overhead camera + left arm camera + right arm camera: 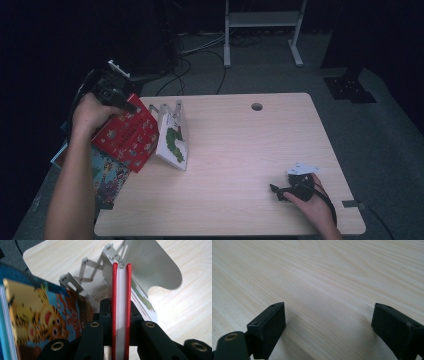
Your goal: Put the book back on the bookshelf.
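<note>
left gripper view: left gripper [121, 322] clamps red hardcover book [121, 302] | right gripper [328, 325] wide open, pale woodgrain table [324, 270]

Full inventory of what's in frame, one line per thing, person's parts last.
Light wooden table: 1, pale wood, centre; round hole near its far edge.
Red hardcover picture book: 1, red cover, held above the table's left edge, clamped by the left gripper.
White picture book with a green caterpillar: 1, white and green, leaning in the rack.
White metal expanding book rack: 1, white, far-left part of the table.
Blue picture book with a tiger: 1, blue and yellow, left edge under the red book.
White metal frame: 1, on the floor beyond the table.
Black cables: several, on the floor.
Left gripper: black, shut on the red book.
Right gripper: black, fingers apart, over bare table at near right.
</note>
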Tool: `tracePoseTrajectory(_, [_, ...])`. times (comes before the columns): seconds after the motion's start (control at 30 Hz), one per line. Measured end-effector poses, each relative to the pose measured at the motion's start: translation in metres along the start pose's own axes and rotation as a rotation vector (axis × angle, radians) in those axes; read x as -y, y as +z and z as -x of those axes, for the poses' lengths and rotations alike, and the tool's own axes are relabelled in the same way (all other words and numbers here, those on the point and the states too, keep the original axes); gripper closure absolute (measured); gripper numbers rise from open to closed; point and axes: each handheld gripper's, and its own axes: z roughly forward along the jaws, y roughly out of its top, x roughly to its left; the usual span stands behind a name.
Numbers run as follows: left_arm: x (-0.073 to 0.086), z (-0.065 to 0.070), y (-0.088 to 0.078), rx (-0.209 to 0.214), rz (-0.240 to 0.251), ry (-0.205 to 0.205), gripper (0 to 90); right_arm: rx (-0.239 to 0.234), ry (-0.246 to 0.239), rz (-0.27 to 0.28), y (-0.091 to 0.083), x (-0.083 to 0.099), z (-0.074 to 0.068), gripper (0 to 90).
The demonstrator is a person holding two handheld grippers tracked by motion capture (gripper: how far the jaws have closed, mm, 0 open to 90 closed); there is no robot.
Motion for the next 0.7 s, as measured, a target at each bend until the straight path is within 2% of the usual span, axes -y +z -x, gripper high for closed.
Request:
tracePoseTrajectory(0.33, [-0.022,0.002,0.023,-0.03,0.036,-0.017,78.6,0.008,0.009,0.0,0.001,0.0,-0.001,10.8])
tracePoseTrajectory(0.7, [-0.034,-0.001,0.041,-0.033,0.059,-0.037,78.3,0.008,0.01,-0.001,0.0,0.0,-0.001,10.8])
